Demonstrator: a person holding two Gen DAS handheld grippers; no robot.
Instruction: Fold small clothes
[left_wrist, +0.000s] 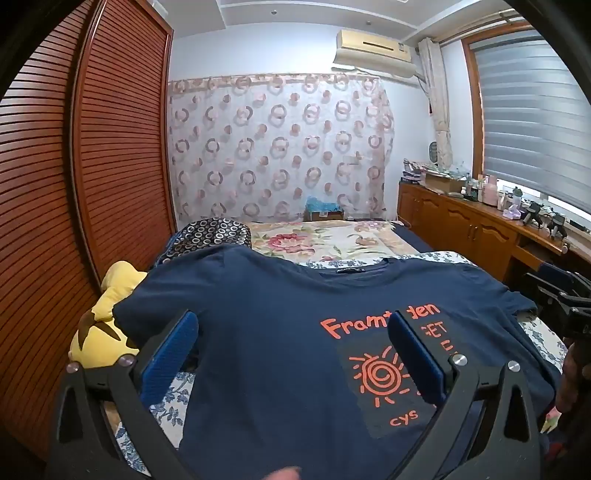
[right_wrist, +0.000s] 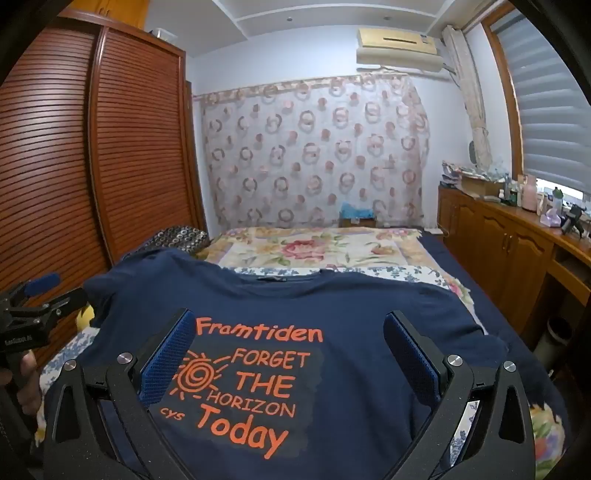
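A navy T-shirt (right_wrist: 332, 314) lies spread face-up on the bed (right_wrist: 491, 295), with its orange print readable from the camera side: "Framtiden FORGET THE HORIZON Today" beside a spiral sun. Its long axis runs from hem at 6 o'clock to collar (right_wrist: 291, 277) at 12 o'clock, so the neck points away toward the patterned curtain (right_wrist: 314, 155). The sleeves reach out toward 9 and 3 o'clock.

In the right wrist view, the right claw (right_wrist: 290, 358) is released, its blue-padded fingers (right_wrist: 170, 362) spread wide to either side of the print, with nothing between them. They hover over the lower chest of the shirt; whether they touch the cloth cannot be told. At 9 o'clock in this view the left claw (right_wrist: 40, 291) shows at the frame edge, gripped by a hand (right_wrist: 26, 373).

In the left wrist view, the left claw (left_wrist: 293, 354) is likewise released and wide apart over the T-shirt (left_wrist: 266, 314), its right pad covering part of the lettering. The shirt's collar (left_wrist: 351, 273) sits at 12 o'clock here too. A yellow plush toy (left_wrist: 107, 321) lies at 9 o'clock just beside the sleeve, against the louvred wardrobe (left_wrist: 74, 166). A floral quilt (left_wrist: 325, 240) covers the far bed beyond the collar. The wooden cabinet (left_wrist: 472, 221) runs along 3 o'clock under the window blind (left_wrist: 535, 110).
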